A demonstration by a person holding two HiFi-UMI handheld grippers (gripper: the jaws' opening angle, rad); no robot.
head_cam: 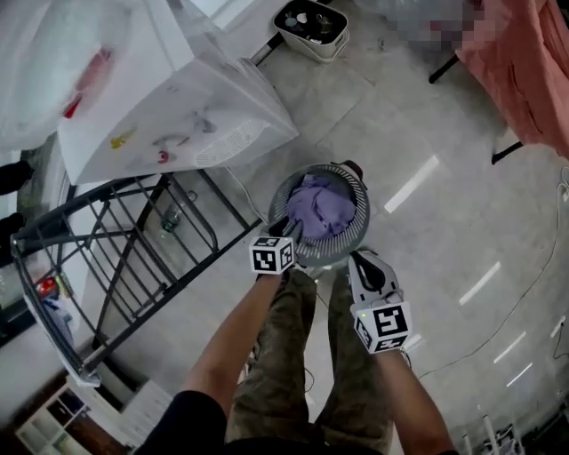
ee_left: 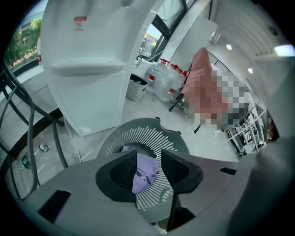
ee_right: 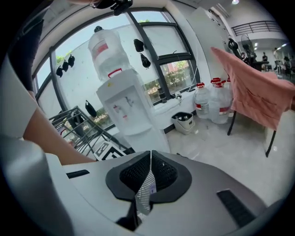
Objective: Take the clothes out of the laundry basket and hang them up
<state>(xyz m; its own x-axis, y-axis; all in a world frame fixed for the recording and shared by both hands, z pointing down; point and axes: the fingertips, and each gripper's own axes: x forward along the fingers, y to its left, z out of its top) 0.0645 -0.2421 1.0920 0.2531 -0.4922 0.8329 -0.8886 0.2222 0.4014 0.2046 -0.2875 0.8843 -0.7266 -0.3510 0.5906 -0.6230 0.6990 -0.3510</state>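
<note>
Over the laundry basket (head_cam: 361,203) of purple clothes (head_cam: 322,211) on the floor, the left gripper (ee_left: 159,155) hangs with jaws apart, while the right gripper (ee_right: 150,157) beside it is closed, empty.

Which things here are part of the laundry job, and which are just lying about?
Job: laundry basket, purple garment, black metal rack, left hand-held gripper, right hand-held gripper.
Lying about: water dispenser, small bin, water bottles.
</note>
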